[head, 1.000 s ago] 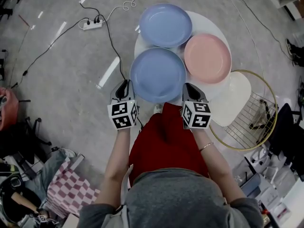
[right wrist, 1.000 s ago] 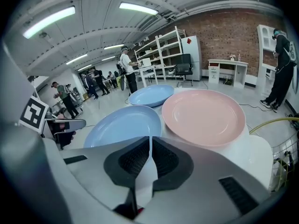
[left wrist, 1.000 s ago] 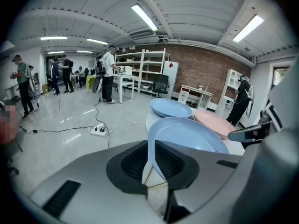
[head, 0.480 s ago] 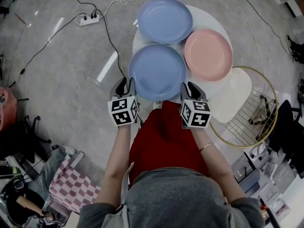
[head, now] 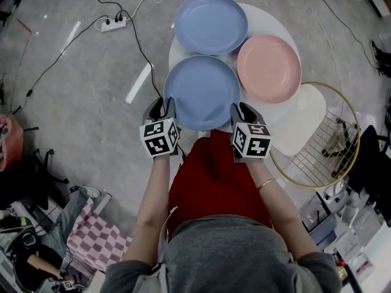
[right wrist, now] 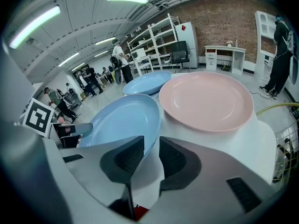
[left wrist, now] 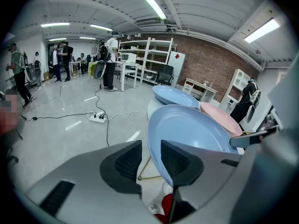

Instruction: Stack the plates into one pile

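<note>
Where the round white desk (head: 267,23) curves toward the person, the near blue plate (head: 201,90) reaches past the desk's edge on its left and near sides. The left gripper (head: 162,107) is narrowed onto that plate's left rim, over open floor. The right gripper (head: 240,110) is narrowed onto its right rim, above the desk's edge. In each gripper view the rim runs into the slim gap between the jaws. The far blue plate (head: 211,23) lies just beyond, edge to edge with the near one, though actual contact cannot be told. The pink plate (head: 269,68) sits at the right, close beside both. Bare desk shows only in slivers round the plates. The floor to the left is open apart from a power strip (head: 114,23). A wire rack (head: 317,160) crowds the right side.
</note>
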Demonstrator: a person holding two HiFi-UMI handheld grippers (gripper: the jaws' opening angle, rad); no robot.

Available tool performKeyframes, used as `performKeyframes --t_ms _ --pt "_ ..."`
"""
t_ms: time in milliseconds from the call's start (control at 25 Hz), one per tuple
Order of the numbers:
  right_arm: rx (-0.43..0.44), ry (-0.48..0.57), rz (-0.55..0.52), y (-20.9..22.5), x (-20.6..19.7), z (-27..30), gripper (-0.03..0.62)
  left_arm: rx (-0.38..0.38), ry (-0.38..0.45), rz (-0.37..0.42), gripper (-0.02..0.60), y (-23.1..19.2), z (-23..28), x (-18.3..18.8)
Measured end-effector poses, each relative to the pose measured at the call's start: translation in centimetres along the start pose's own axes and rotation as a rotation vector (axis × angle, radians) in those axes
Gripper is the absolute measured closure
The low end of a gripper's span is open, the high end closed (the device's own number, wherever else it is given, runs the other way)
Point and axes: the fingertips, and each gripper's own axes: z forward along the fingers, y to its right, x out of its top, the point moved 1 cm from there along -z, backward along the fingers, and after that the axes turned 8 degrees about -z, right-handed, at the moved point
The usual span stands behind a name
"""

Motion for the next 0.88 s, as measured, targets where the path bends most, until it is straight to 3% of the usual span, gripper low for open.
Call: performKeyframes --t_ms 240,440,640,880 --pt "0.010 -0.010 0.007 0.3 0.0 0.6 0.502 0.006 -0.007 -0.020 0.454 0.2 1.2 0.3" --pt "0.010 -0.010 0.012 0.5 0.2 1.0 0.502 0.034 -0.009 -0.024 0.495 0.3 1.8 0.6" --pt "0.002 0.002 0.019 0.6 0.6 0.4 0.503 0.062 -0.013 0.039 0.518 0.5 1.1 0.7" --pt "0.009 0.034 0.012 0.0 1.3 -0.8 0.503 0.062 0.036 0.036 0.518 1.0 -0.8 2.0"
